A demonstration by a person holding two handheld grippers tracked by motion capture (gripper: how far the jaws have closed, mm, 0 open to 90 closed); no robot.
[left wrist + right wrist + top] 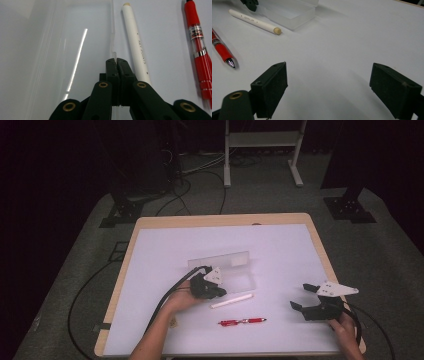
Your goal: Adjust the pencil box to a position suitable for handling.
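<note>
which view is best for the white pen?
Left gripper view: the white pen runs nearly full length beside the clear plastic case, its printed lettering visible though too small to read. The right gripper view shows it farther off at the top left, tan tip visible. In the high view it is just a thin white stick.

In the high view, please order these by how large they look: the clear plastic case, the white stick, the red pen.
1. Clear plastic case, largest by far.
2. Red pen and white stick: they look about equally long and thin, so I would not rank one above the other.
</note>
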